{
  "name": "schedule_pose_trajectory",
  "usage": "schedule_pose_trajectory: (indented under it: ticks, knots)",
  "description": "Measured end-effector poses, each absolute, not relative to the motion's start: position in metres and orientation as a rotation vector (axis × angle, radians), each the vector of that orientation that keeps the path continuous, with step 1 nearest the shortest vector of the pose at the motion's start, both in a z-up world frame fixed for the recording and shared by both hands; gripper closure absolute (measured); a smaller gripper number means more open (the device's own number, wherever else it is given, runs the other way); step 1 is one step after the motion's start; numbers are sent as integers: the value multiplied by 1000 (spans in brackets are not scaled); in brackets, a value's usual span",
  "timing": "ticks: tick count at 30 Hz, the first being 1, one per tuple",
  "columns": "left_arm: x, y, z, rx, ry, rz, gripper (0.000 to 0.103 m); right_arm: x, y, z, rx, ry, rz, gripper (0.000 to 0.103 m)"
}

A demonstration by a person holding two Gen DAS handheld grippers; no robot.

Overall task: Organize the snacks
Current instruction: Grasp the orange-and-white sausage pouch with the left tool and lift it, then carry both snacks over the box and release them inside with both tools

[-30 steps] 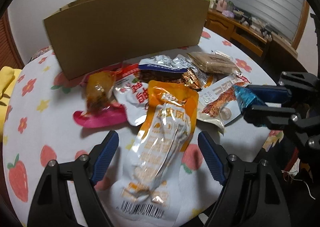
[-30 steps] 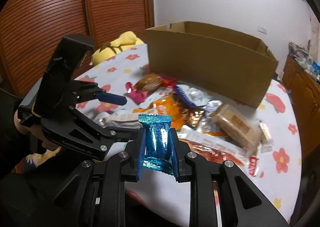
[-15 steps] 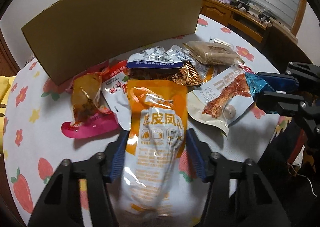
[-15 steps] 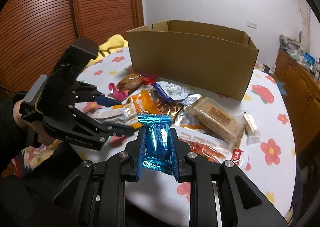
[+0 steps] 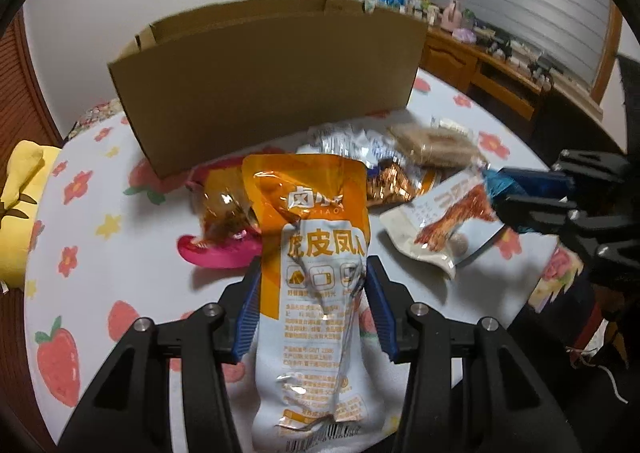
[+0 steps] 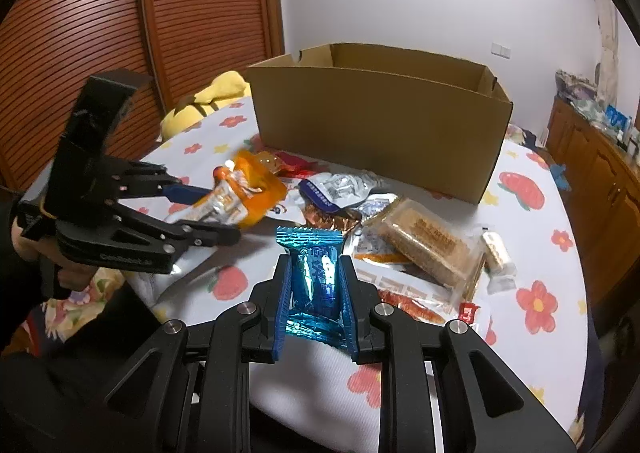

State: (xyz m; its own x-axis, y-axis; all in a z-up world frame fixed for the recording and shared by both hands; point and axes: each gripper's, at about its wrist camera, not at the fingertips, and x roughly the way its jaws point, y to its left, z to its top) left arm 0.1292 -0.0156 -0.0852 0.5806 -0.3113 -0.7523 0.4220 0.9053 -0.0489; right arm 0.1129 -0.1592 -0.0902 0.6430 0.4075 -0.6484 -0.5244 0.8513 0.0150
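My left gripper (image 5: 314,285) is shut on an orange and white snack pouch (image 5: 316,253) and holds it lifted above the table; it also shows in the right wrist view (image 6: 240,201). My right gripper (image 6: 314,285) is shut on a shiny blue candy packet (image 6: 314,277), held above the table's near edge. An open cardboard box (image 6: 380,133) stands at the back of the table. A pile of snacks lies before it: a silver and blue pack (image 6: 340,189), a brown cracker pack (image 6: 428,245), a pink-based pouch (image 5: 224,229).
The round table (image 6: 540,237) has a white cloth with strawberries and flowers. A yellow plush (image 6: 208,101) lies at the left edge. A wooden cabinet (image 6: 600,173) stands to the right. A white pack with a red picture (image 5: 444,233) lies near the right gripper.
My left gripper closed on the orange pouch and lifted it off the pile. My right gripper kept hold of the blue packet and rose slightly.
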Motion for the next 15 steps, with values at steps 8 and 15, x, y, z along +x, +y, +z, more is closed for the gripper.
schedule_pose_trajectory:
  ticks: [8,15]
  knots:
    - [128,-12,-66,107,765,-416,57,116,-160,-85,-181,678,528,82]
    - [126,-12,-42,74,696,-420,57,119,-162,-78,-179,663,522,82]
